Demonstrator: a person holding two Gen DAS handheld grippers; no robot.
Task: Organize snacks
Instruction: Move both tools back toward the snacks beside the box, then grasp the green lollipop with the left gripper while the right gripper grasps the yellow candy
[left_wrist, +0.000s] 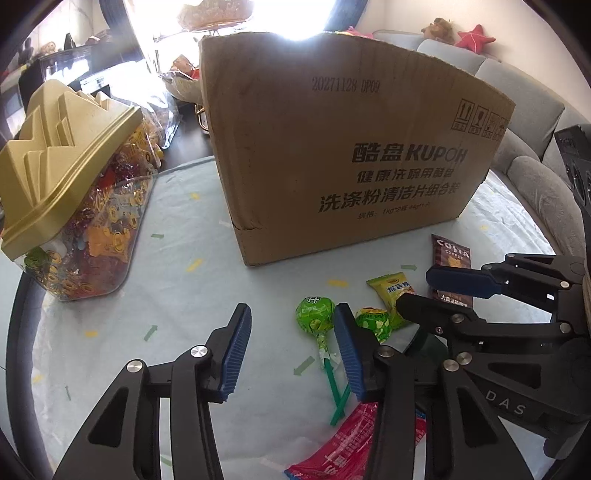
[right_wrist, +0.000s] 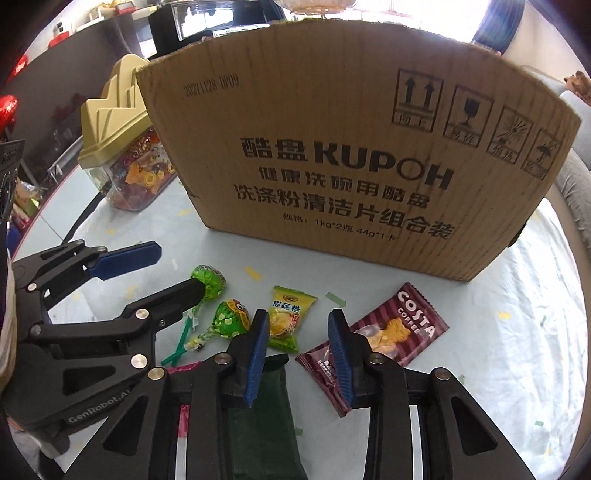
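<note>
Snacks lie on a pale cloth in front of a tall cardboard box (left_wrist: 351, 147) (right_wrist: 351, 166). My left gripper (left_wrist: 291, 354) is open just above the cloth, with the stick of a green lollipop (left_wrist: 312, 315) by its right finger and untouched. A second lollipop (left_wrist: 375, 321) lies beside it. My right gripper (right_wrist: 299, 350) is open too, with a yellow-green candy (right_wrist: 288, 317) at its tips and a dark green packet (right_wrist: 266, 406) underneath. Right of it lies a maroon Costa packet (right_wrist: 399, 328). A red packet (left_wrist: 351, 443) lies under the left gripper.
A clear candy jar with a gold lid (left_wrist: 74, 221) (right_wrist: 136, 177) stands left of the box. The table's dark rim (left_wrist: 22, 306) curves round at the left. A grey sofa (left_wrist: 517, 110) lies beyond the table on the right. The two grippers hang close side by side.
</note>
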